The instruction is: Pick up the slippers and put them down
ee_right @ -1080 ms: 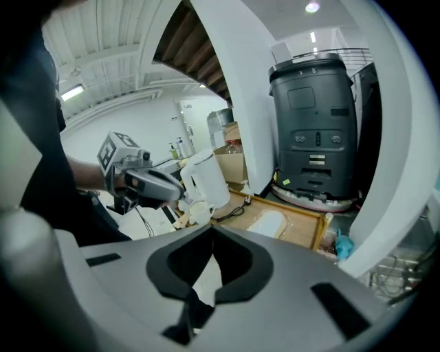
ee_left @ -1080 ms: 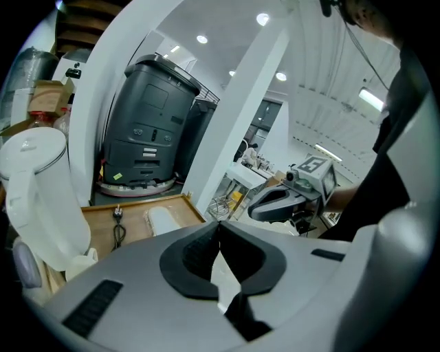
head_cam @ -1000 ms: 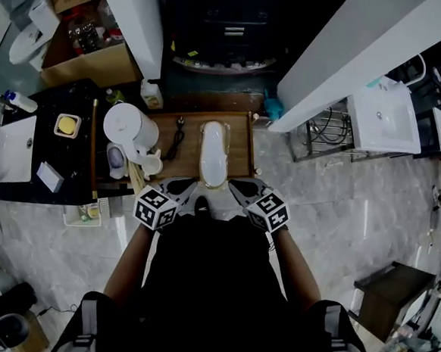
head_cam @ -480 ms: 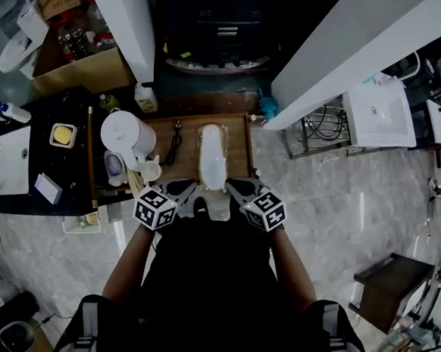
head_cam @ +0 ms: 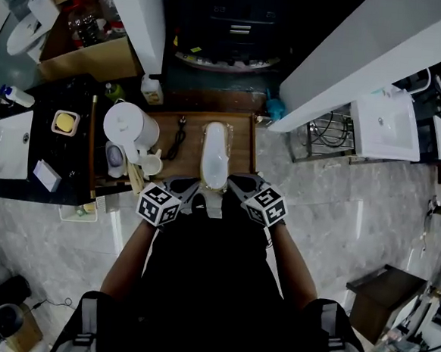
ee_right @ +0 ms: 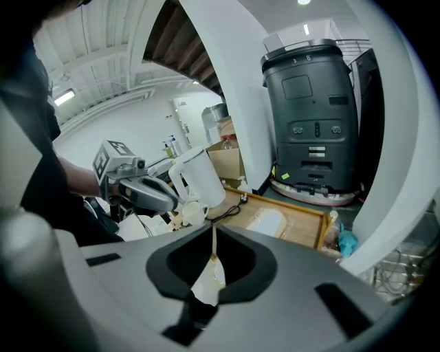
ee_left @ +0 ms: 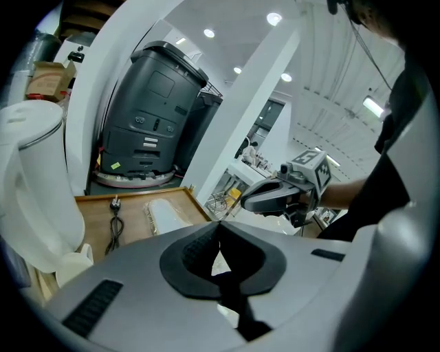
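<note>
I hold two grippers, one in each hand. My left gripper (ee_left: 220, 230) has its jaws pressed together. A small white patch shows in the slit between them, but I cannot tell if it is caught there. My right gripper (ee_right: 212, 237) also has its jaws together, and a thin piece of clear film stands pinched between them, so this one holds the wrapping of the pack.

There is one pack of slippers (head_cam: 215, 154), white and wrapped in clear film. It lies lengthwise on the one wooden tray (head_cam: 242, 146), pointing away from me. How many slippers are inside I cannot tell. In the head view the near end of the pack lies between my two grippers, which come together there from both sides.

On the left part of the tray I count three other things:
- one white kettle (head_cam: 129, 126), standing upright at the left edge
- one small white cup (head_cam: 151, 164), just beside the kettle
- one black cord (head_cam: 178, 138) with a plug, lying between the kettle and the pack

Behind the tray stands one dark grey machine (ee_left: 155, 117), between two white columns. The floor around is light marble tile.
</note>
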The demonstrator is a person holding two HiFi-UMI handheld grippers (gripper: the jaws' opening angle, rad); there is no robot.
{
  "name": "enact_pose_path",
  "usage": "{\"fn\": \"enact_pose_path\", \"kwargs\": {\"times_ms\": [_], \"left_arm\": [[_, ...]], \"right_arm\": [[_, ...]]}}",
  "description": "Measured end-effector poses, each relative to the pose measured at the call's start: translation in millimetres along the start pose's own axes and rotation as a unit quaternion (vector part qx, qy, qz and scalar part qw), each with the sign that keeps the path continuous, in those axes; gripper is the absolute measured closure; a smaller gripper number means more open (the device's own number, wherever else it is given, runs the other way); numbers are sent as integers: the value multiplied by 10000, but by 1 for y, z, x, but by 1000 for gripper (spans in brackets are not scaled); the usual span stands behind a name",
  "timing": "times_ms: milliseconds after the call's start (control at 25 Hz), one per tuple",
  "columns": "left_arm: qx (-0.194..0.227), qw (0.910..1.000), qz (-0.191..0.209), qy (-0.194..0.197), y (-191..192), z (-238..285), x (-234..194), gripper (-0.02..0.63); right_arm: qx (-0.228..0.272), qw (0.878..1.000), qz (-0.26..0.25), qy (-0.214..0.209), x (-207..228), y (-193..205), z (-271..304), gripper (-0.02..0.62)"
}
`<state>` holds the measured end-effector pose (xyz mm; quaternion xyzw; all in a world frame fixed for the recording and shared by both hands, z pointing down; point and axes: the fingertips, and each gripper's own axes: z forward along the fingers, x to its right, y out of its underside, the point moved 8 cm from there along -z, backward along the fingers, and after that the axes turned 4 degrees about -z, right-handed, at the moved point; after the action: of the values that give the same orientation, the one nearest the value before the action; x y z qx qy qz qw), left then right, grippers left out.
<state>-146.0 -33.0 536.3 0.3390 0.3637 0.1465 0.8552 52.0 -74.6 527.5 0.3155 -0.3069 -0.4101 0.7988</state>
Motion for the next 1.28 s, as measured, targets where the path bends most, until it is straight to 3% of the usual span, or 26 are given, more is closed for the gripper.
{"fn": "enact_pose_path", "kwargs": {"times_ms": [600,840,960,1280], "left_arm": [[-351,9980,-485,-183,6,45,-35,588],[-611,9927,-1008,-235,24,68,-63,449],[-858,9885,-1236,-134,38,78,-74,386],[-1229,9840,-1289,-93,58,105,-96,350]], "right_arm": [[-821,9953,354,-375,40,40,31,537],[-1372,9844,758,-793,53,66,64,448],[-1661,9796,724,-870,53,80,83,404],[-1600,9816,945,-448,75,87,105,344]]}}
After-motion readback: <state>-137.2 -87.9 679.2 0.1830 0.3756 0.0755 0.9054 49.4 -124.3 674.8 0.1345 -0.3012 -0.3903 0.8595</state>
